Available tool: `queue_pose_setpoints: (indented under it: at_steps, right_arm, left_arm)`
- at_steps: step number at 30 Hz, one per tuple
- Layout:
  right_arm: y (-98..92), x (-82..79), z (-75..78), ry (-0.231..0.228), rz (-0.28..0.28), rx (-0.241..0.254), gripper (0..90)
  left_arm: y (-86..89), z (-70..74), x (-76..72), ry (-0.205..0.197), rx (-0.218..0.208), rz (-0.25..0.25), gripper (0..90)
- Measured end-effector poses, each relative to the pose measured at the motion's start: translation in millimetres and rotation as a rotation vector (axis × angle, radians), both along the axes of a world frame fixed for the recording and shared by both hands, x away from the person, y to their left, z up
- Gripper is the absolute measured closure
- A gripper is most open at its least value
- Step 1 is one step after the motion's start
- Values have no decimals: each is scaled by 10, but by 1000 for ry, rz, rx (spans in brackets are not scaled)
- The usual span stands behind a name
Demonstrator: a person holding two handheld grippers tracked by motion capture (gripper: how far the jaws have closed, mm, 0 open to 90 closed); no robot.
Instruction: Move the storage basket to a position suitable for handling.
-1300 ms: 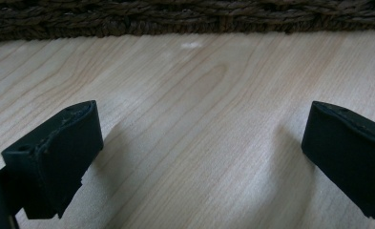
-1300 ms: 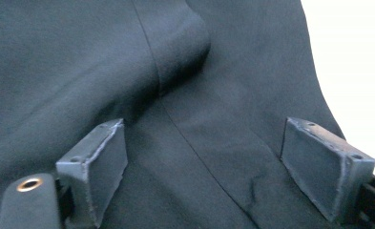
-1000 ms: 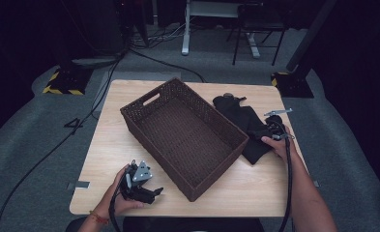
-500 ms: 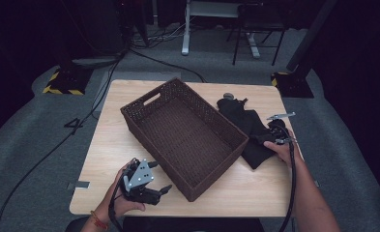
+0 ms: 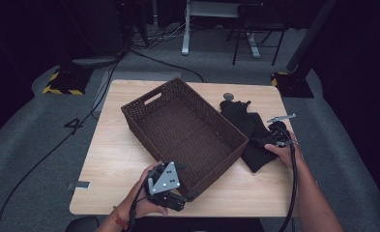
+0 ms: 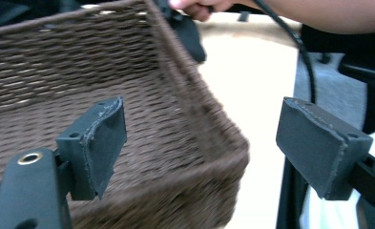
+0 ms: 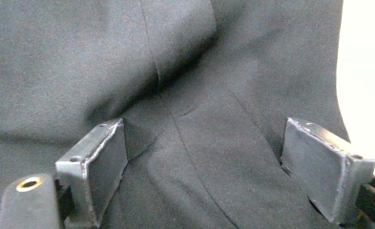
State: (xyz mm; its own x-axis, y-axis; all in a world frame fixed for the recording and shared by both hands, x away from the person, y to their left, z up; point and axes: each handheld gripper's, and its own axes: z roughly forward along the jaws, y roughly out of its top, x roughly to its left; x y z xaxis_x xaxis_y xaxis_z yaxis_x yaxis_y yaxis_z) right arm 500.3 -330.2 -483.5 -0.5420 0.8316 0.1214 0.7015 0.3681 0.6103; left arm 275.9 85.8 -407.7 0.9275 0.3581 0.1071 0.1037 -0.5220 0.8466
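A dark brown wicker basket (image 5: 193, 93) sits slantwise on the middle of the wooden table (image 5: 115, 150), with nothing in it. A black cloth (image 5: 245, 123) lies flat just right of it. My left gripper (image 5: 186, 183) hovers at the basket's near corner. In the left gripper view its jaws (image 6: 202, 138) stand apart and have just been closing; the basket (image 6: 80, 62) corner shows between them, untouched by the pads. My right gripper (image 5: 269, 139) rests on the cloth's right edge. Its jaws (image 7: 204, 157) are spread wide on the black cloth (image 7: 175, 57), and a crease runs between the pads.
A small grey round thing (image 5: 228, 96) lies near the table's far edge, above the cloth. Bare table (image 6: 242, 62) shows right of the basket. Cables trail from both grippers. A desk frame, a chair and floor cables stand beyond the table.
My left gripper has risen and moved right along the table's near edge, up to the basket's near corner. The right gripper has stayed on the cloth.
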Motion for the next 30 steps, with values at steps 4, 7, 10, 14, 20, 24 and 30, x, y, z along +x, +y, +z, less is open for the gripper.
queue_pose_setpoints:
  at_steps: [4,7,10,14,20,24,30]
  right_arm:
    - [-8,-26,0,3,-1,1,165]
    - [-15,-39,-1,8,-2,6,165]
    - [-43,-77,-12,4,0,16,165]
    - [-49,-138,-13,5,-4,18,165]
    - [-67,-292,-19,0,-6,21,165]
    - [-61,-404,-15,-18,-32,10,164]
    - [-50,-661,8,-14,-59,-3,166]
  left_arm:
    - [-156,-95,15,-20,111,26,275]
    - [-196,-178,63,2,152,45,320]
    - [-122,-195,116,6,138,77,367]
    - [-47,-197,141,-1,151,72,356]
    - [127,-199,218,5,140,135,206]
    - [239,-187,244,3,148,143,186]
    - [435,-126,271,21,166,152,192]
